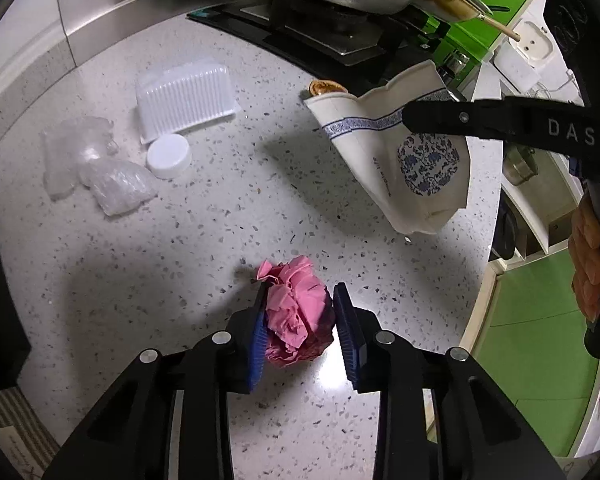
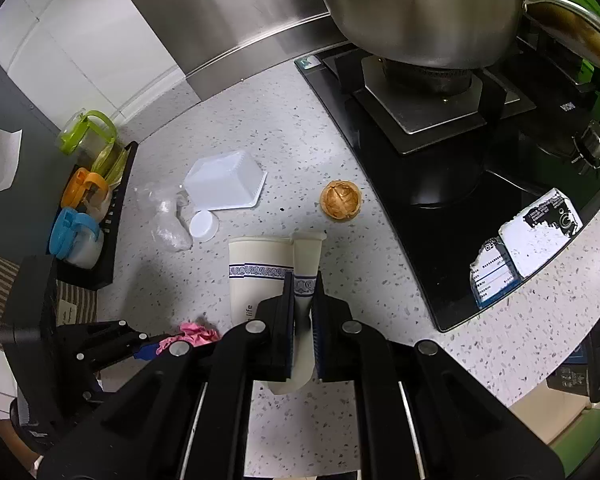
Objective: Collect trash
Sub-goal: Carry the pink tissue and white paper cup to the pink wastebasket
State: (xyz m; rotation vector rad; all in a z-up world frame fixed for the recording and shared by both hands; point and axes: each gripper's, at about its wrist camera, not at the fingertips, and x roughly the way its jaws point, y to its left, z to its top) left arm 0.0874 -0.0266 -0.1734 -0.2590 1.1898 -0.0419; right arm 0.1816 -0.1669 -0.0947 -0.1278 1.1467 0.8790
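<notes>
Both wrist views look down close, sharing countertop [image 1: 204, 216]

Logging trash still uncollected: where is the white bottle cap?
The white bottle cap lies on the counter, left in both views, between the white plastic tray and crumpled clear plastic.

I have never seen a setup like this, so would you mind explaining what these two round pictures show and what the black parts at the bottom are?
No robot here: a person holds a two-finger gripper in each hand, each with a fisheye camera looking along its fingers. In the left view, the left gripper has its jaws open around a crumpled pink paper on the speckled countertop. In the right view, the right gripper pinches the rim of a white paper bag with blue print. Also on the counter: a white plastic tray, a white cap, crumpled clear plastic and a brown round scrap. A steel pot sits on the stove.
</notes>
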